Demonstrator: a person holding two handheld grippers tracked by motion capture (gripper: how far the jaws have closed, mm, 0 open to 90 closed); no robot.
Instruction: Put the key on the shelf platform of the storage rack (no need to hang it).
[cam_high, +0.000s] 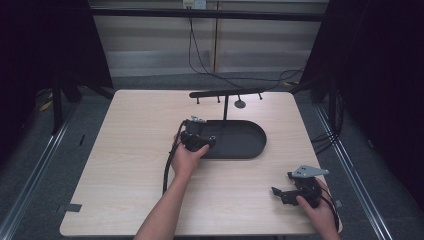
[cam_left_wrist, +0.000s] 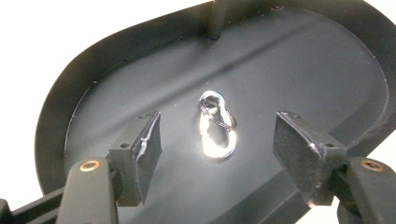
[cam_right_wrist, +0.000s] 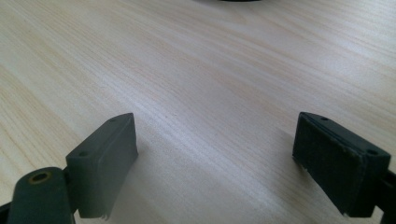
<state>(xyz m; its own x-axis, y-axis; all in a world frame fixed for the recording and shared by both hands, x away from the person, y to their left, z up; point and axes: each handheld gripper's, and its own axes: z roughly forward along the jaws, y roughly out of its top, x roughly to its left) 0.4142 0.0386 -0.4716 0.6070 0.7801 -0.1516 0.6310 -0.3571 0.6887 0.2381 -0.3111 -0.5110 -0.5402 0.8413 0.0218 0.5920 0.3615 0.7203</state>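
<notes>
A shiny silver carabiner clip with a small key ring (cam_left_wrist: 217, 123) lies flat on the floor of a black oval tray (cam_left_wrist: 327, 70). My left gripper (cam_left_wrist: 217, 149) hovers over it with both pads wide apart, neither touching the clip. From above, the left gripper (cam_high: 196, 135) hangs over the tray's (cam_high: 250, 142) left end. My right gripper (cam_high: 287, 192) rests near the table's front right corner, and in its own view the right gripper (cam_right_wrist: 215, 158) stands open over bare wood with nothing between the pads.
A thin post (cam_high: 226, 107) rises from the tray's back edge and carries a black bar with small hooks (cam_high: 227, 93). The light wooden table (cam_high: 135, 150) is bare on the left. Cables (cam_high: 200, 55) run along the floor behind.
</notes>
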